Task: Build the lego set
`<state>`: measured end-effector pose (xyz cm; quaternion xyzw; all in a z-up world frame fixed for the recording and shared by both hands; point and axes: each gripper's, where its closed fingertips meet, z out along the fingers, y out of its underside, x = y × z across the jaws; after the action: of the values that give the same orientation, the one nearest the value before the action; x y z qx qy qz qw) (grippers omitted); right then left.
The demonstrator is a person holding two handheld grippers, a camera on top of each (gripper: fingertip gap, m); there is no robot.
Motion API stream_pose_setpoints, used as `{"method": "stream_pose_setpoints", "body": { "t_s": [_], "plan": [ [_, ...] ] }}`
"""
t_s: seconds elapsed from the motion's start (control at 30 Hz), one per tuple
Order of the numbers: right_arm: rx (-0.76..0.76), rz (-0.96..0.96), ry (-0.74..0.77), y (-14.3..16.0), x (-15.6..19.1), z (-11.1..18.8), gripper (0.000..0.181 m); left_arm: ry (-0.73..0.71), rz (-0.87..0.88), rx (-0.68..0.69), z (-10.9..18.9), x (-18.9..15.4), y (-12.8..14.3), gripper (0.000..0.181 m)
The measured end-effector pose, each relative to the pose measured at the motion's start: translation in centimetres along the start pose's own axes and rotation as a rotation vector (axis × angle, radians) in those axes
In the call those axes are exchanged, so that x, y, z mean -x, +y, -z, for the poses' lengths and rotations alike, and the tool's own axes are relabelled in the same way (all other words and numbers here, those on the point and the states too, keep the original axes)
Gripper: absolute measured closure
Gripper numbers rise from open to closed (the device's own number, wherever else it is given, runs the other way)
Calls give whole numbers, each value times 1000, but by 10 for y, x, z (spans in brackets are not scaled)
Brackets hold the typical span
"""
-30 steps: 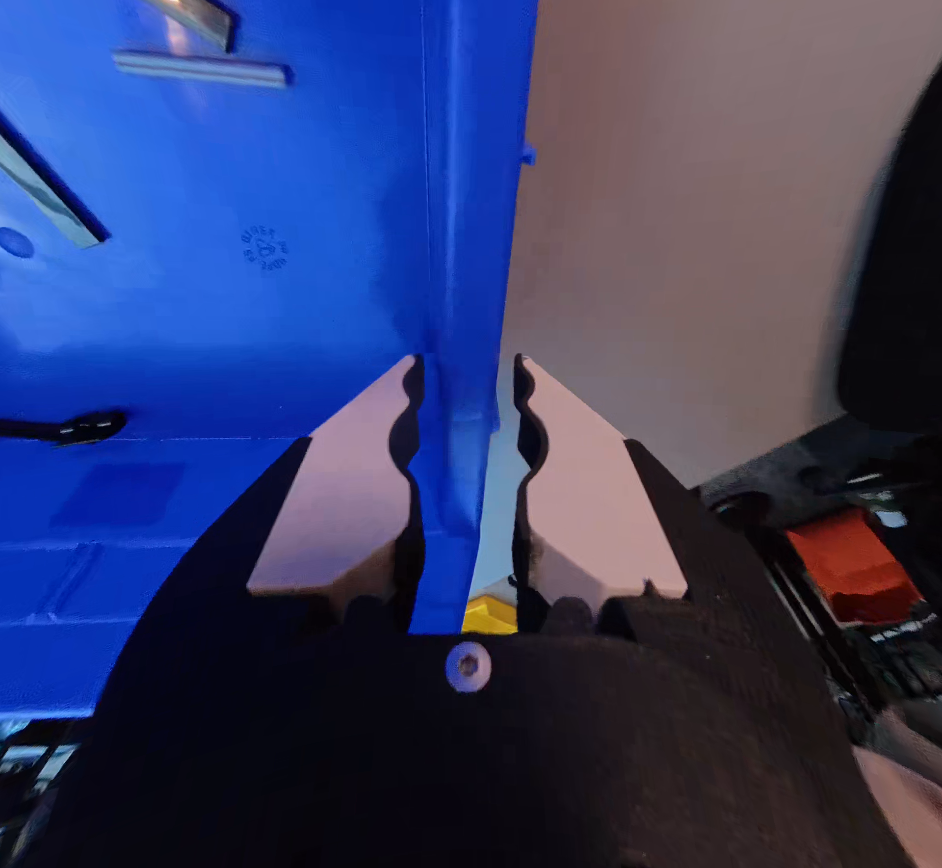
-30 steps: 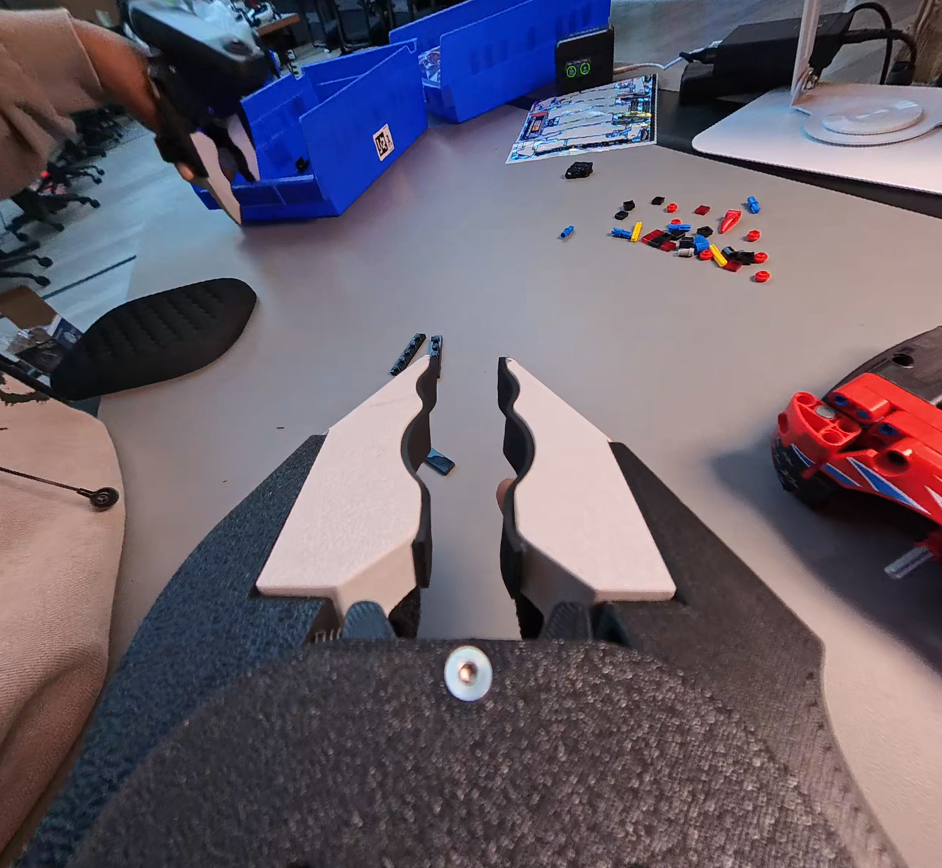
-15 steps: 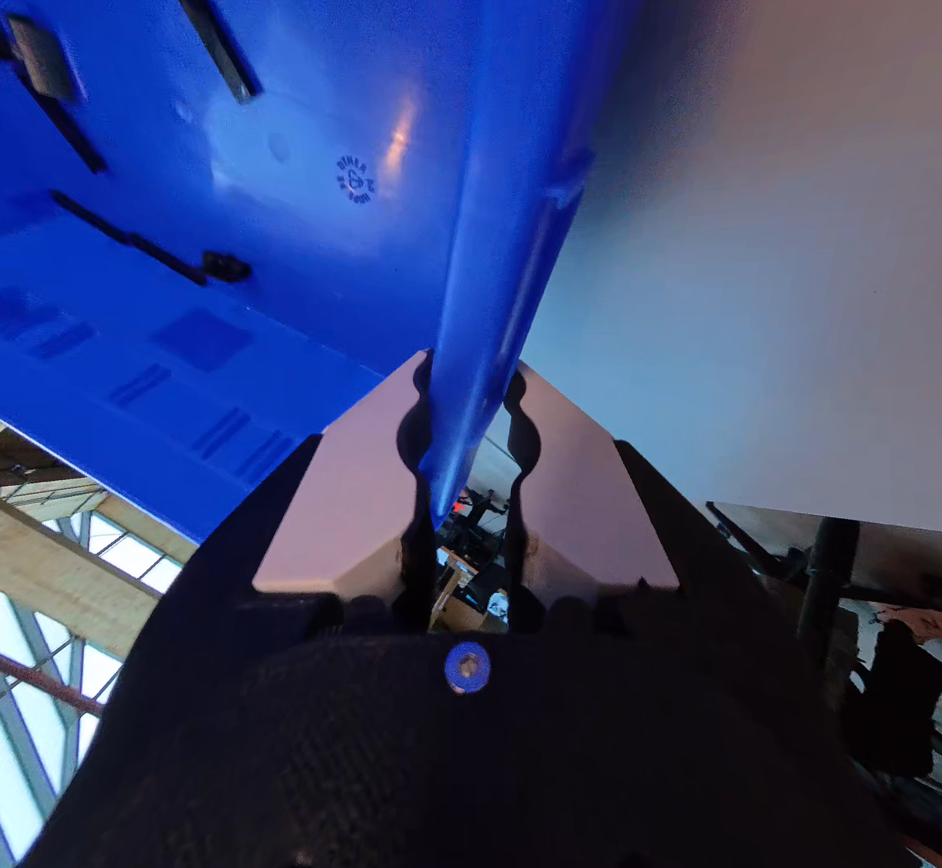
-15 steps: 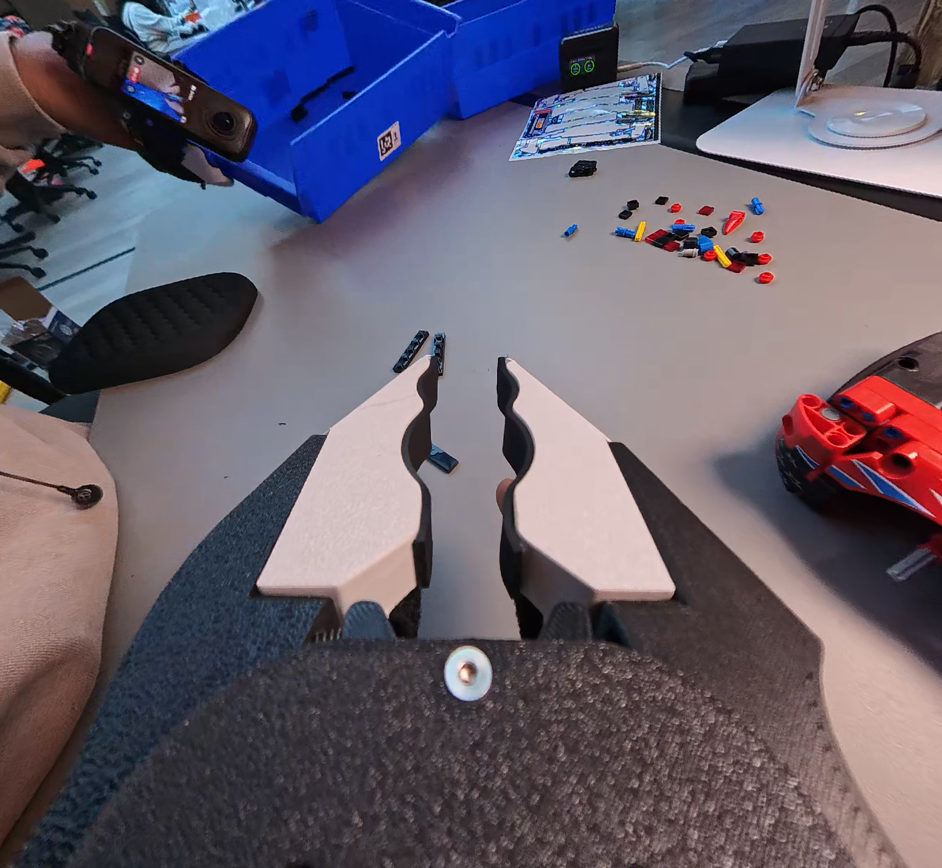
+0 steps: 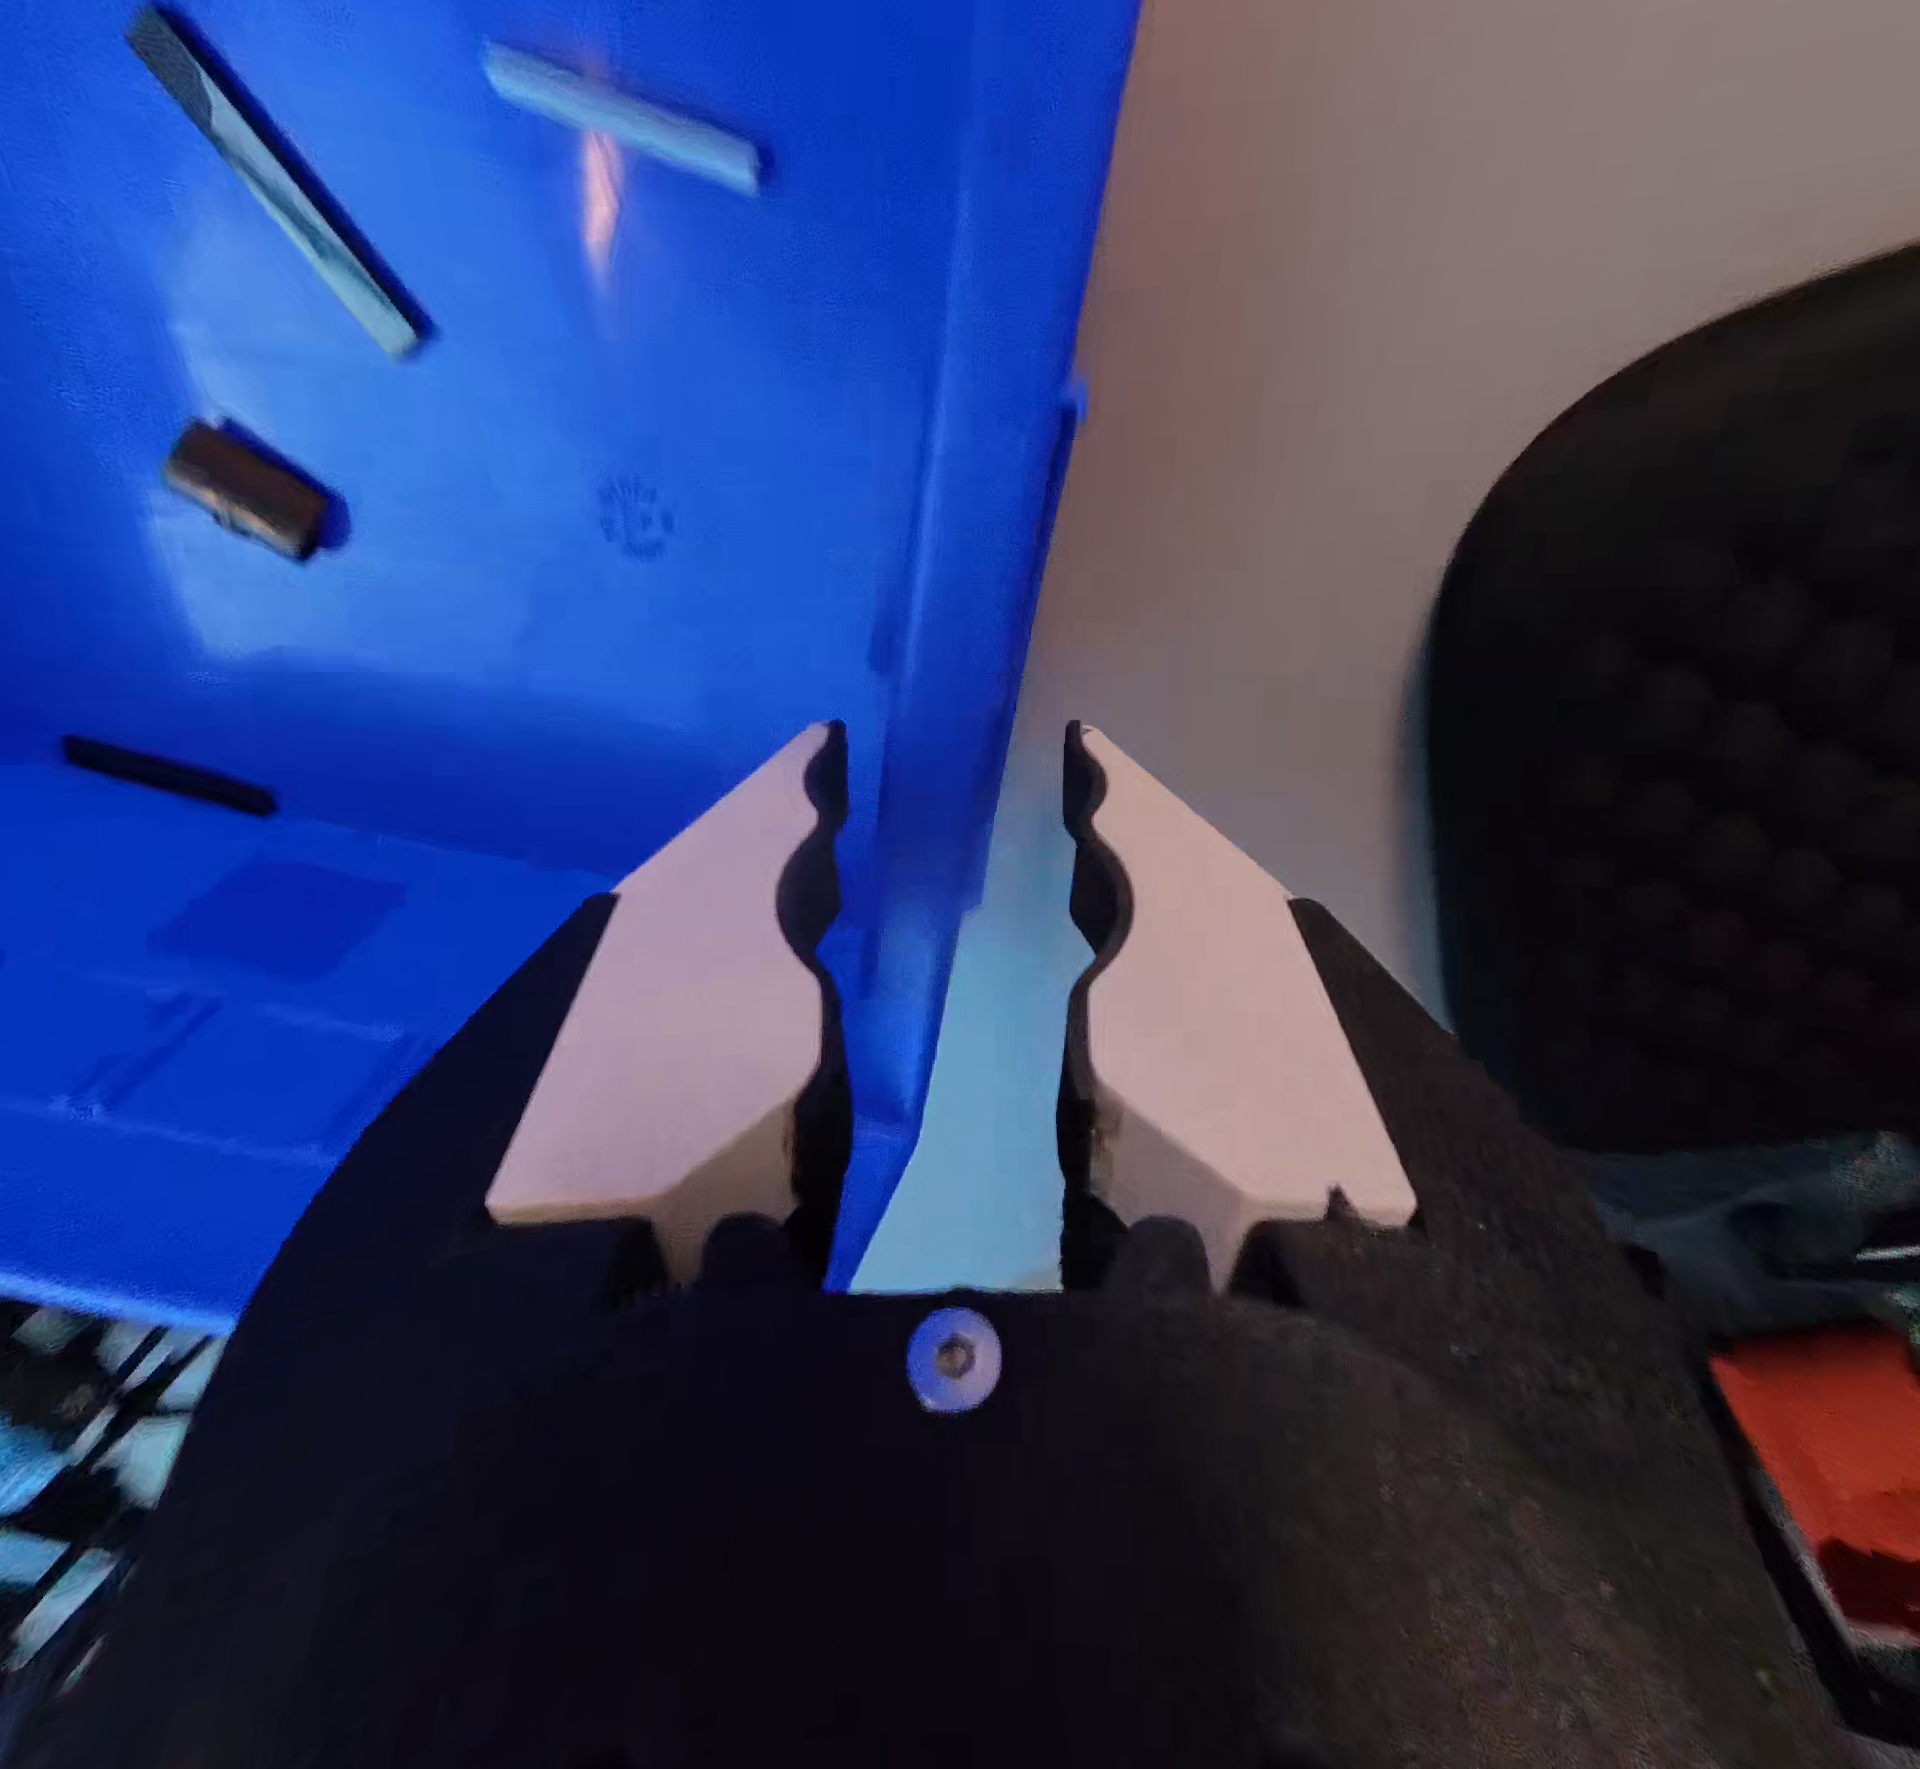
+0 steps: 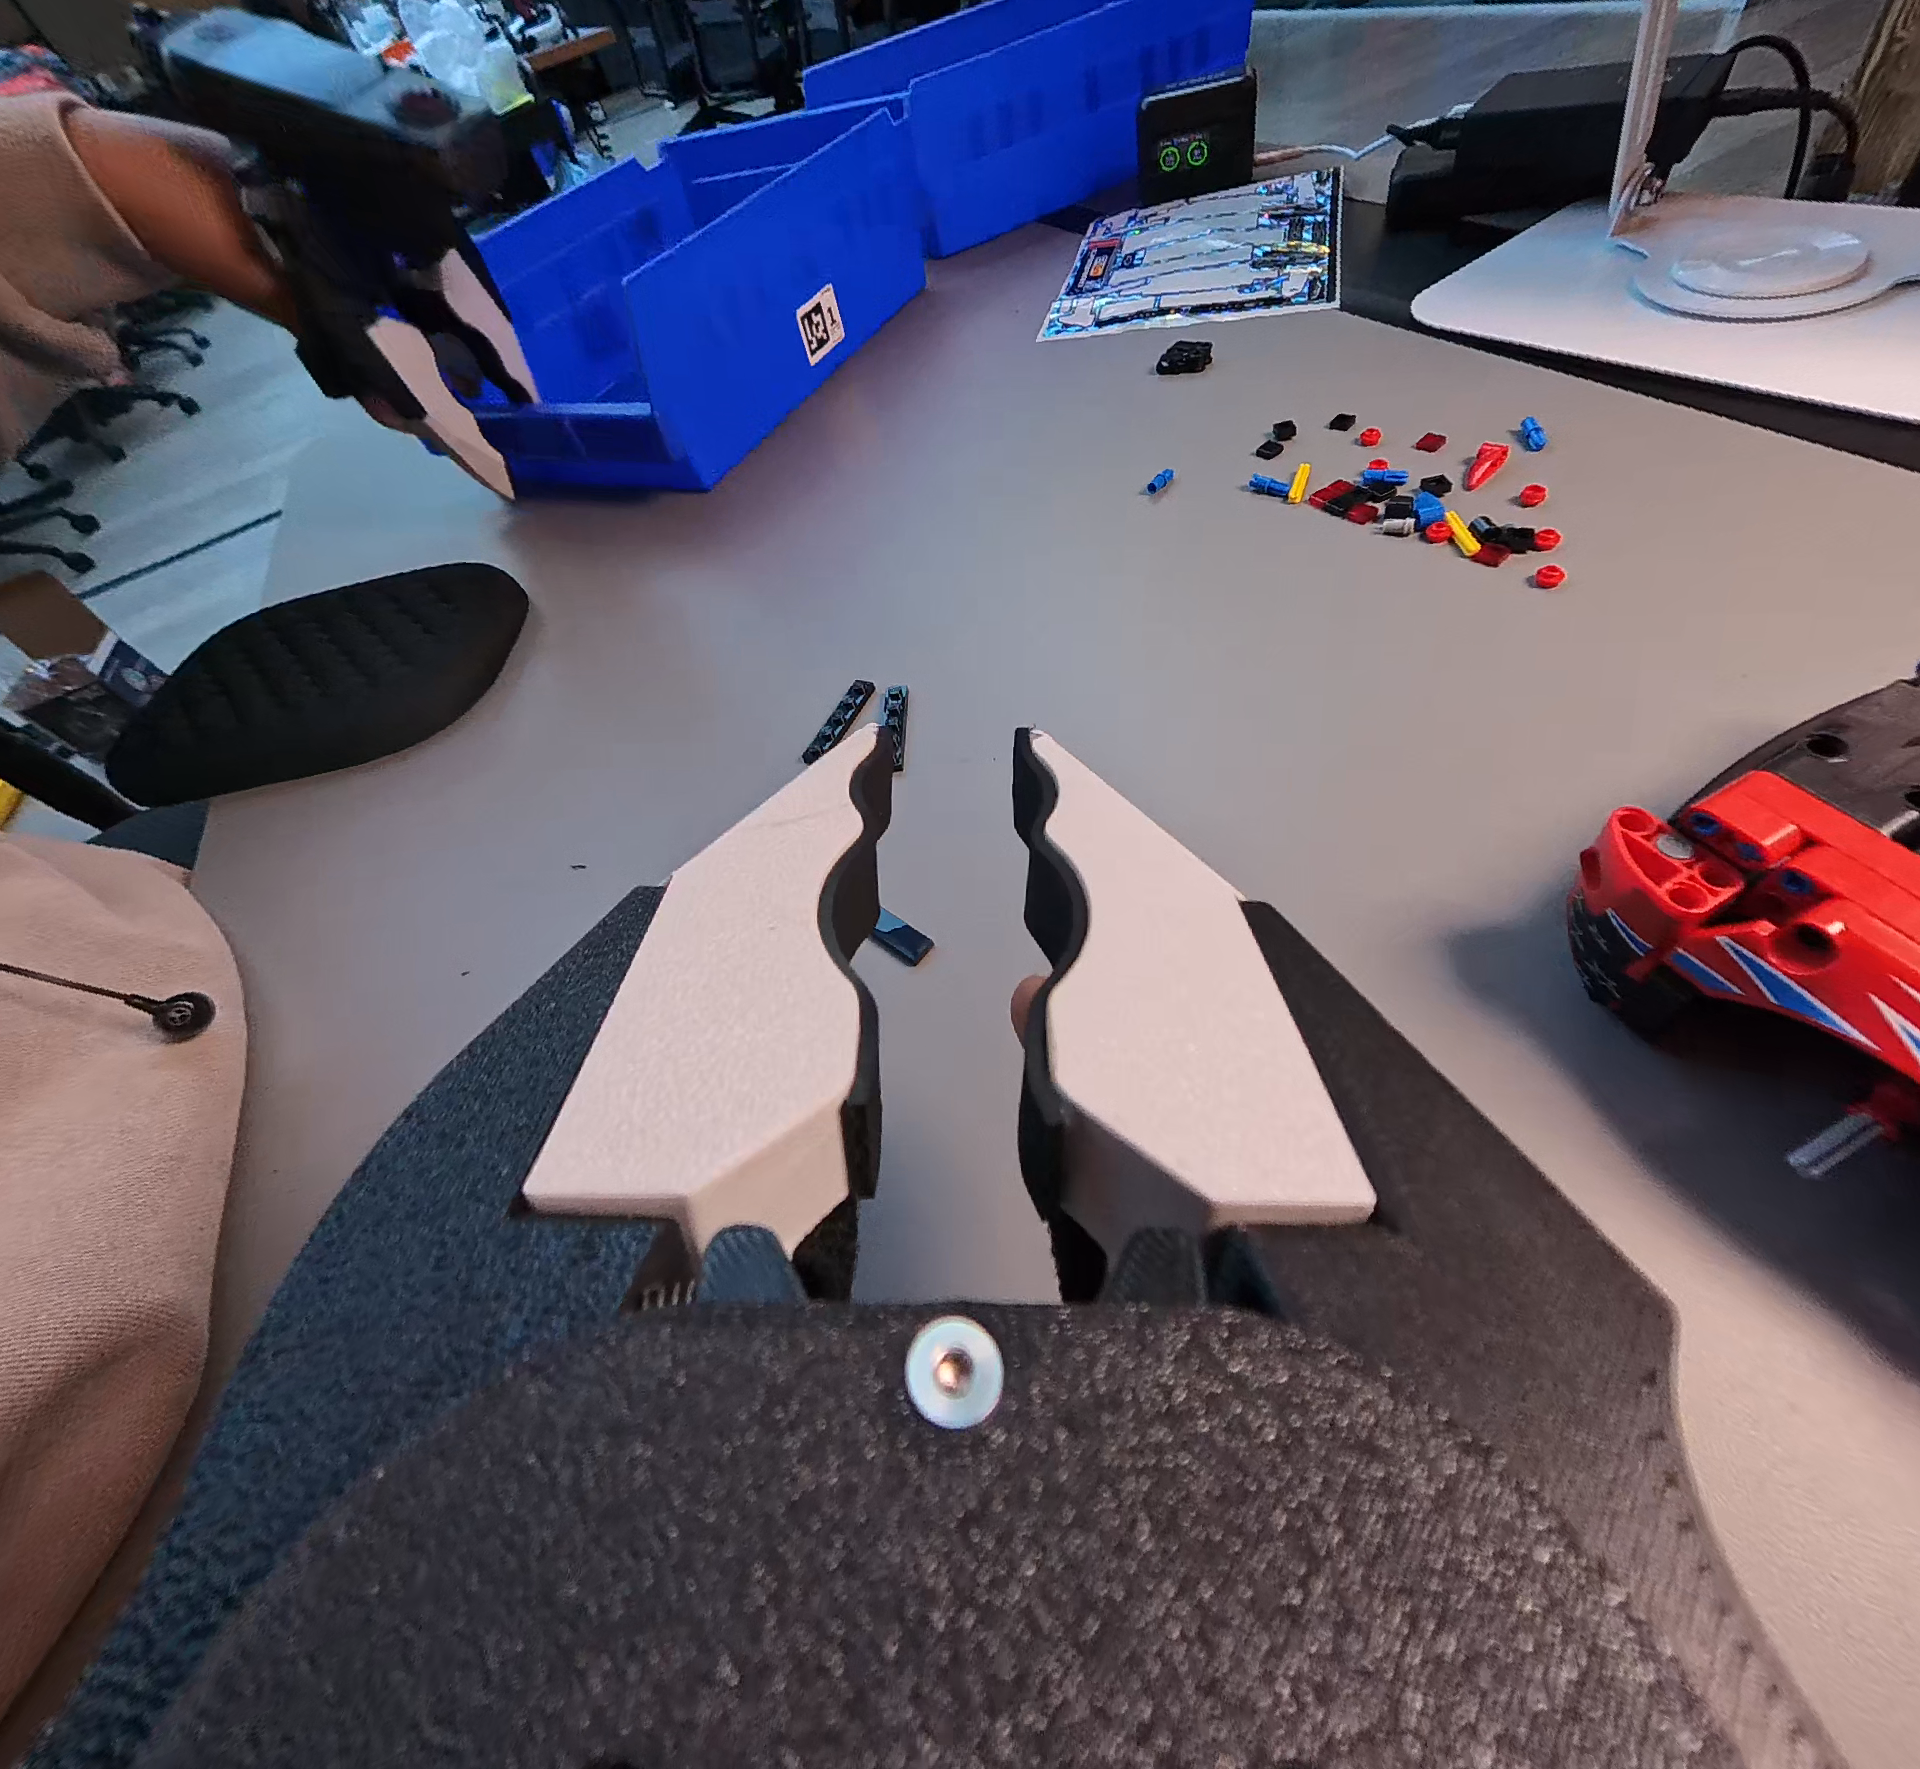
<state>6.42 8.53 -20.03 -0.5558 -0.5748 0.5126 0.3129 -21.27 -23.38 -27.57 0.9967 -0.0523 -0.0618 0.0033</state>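
My left gripper [image 5: 954, 730] is open, its fingers either side of the side wall of a blue bin [image 5: 520, 576]. Long grey and black lego pieces [image 5: 281, 181] lie loose on the bin's floor. In the right wrist view the left gripper [image 6: 457, 431] is at the near corner of the bin [image 6: 769, 327], which rests flat on the table. My right gripper [image 6: 954, 734] is open and empty, low over the grey table. Two black lego strips [image 6: 862, 722] lie just past its left fingertip. A small dark piece [image 6: 902, 942] lies between the fingers.
A part-built red lego car [image 6: 1766, 898] sits at the right. Loose small coloured pieces [image 6: 1403, 498] and an instruction sheet [image 6: 1195, 265] lie farther back. A second blue bin [image 6: 1081, 88] stands behind. A black chair armrest [image 6: 312, 680] pokes over the table's left edge. My hands' fingertips stand some 45 centimeters from each other.
Half a second ago my left gripper was clamped on the bin wall with the bin tilted up. Now the bin is flat on the table and the jaws have opened. The right gripper has not moved.
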Motion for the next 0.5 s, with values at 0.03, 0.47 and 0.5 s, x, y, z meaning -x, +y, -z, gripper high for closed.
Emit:
{"method": "stream_pose_setpoints", "body": {
  "t_s": [0.03,0.47,0.5],
  "plan": [
    [-2,0,0,0,0,0,161,79,32,-116,11,-1,-18,138],
    [-5,-1,17,1,-4,2,161,-106,335,-156,-22,221,-46,155],
    [-6,-5,20,1,-5,2,161,-95,328,-141,-27,222,-47,155]
  ]
}}
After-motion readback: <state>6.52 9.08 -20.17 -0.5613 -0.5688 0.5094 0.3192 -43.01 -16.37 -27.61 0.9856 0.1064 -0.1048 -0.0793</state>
